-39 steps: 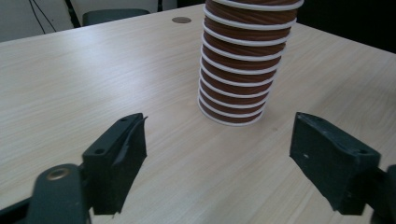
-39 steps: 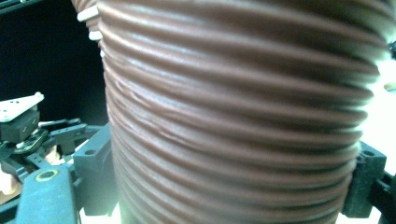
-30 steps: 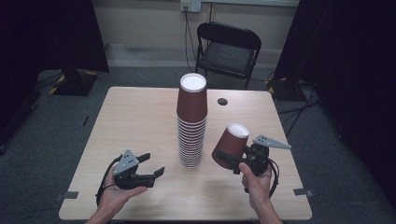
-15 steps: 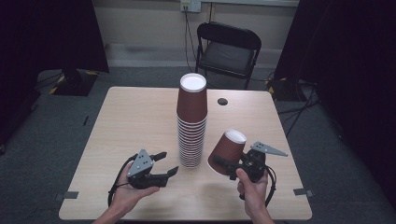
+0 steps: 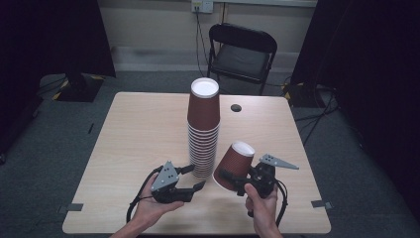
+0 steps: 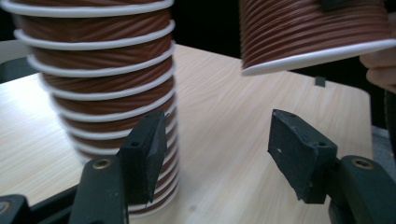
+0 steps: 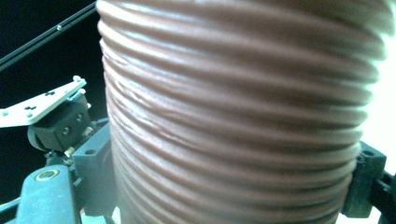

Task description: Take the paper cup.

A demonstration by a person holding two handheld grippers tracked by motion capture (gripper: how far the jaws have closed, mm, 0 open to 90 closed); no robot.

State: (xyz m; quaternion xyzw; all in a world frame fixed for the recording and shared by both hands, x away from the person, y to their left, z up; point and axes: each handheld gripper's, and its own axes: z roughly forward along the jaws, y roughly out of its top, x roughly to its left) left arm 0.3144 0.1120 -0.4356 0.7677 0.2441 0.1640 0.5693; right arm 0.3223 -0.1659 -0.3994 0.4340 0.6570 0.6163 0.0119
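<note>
Both forearms come in from the bottom of the high view, each hand wrapped around a gripper low over the near part of the table. The left hand (image 5: 148,208) holds the left gripper (image 5: 192,177) with its jaws pointing right and slightly away — they stand well apart with nothing between them, as the left gripper view confirms. The right hand (image 5: 261,206) holds the right gripper (image 5: 233,174) pointing left, its grey plate jutting to the right. Its jaws are closed against the ribbed wall of a brown cup (image 5: 233,166), carried tilted — one jaw on either side of it in the right gripper view.
</note>
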